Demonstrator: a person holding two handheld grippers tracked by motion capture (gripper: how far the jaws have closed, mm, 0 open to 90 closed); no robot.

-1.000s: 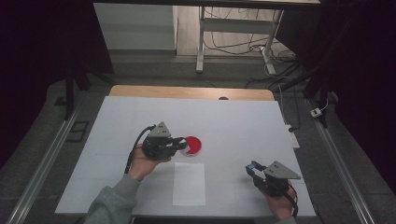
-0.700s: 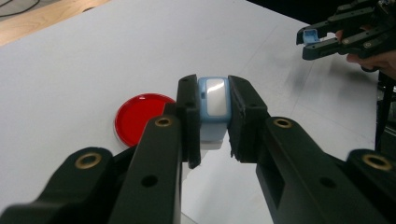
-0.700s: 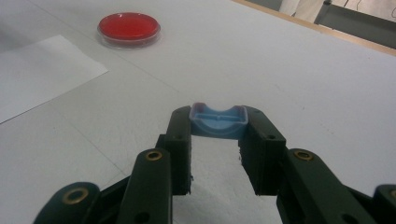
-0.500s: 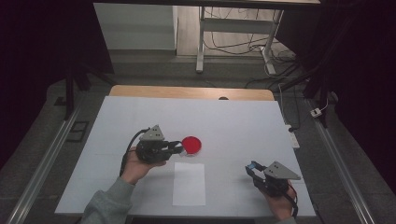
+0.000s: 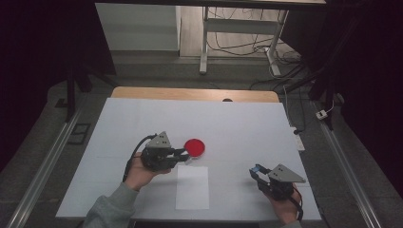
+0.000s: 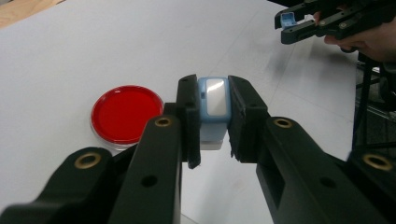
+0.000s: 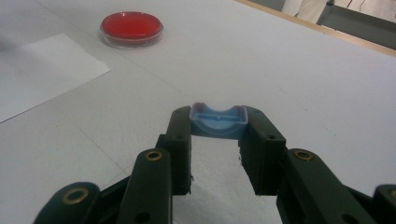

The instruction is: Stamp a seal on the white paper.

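landmark: red petri dish (image 5: 195,147) on the white table (image 5: 247,123), all places given from it
left gripper (image 6: 212,123): jaws clamped on a small light-blue block with a shiny face (image 6: 213,100), seen in the left gripper view; gripper (image 5: 183,156) sits just beside the dish, on its left and slightly nearer the person
block vs dish: block held just above the table, dish right next to it and apart from it, not touching
right gripper (image 7: 217,122): jaws clamped on a light-blue curved tray-like piece (image 7: 218,120); gripper (image 5: 256,172) well apart from the dish, to its right and nearer the person
paper sheet (image 5: 192,186): lies flat just on the person's side of the dish, between the two grippers
nearer hand: left, by far
key relation (judgement): the two blue pieces face each other across the sheet, so the next move likely brings them together there
risk (judgement): left gripper could nudge the dish
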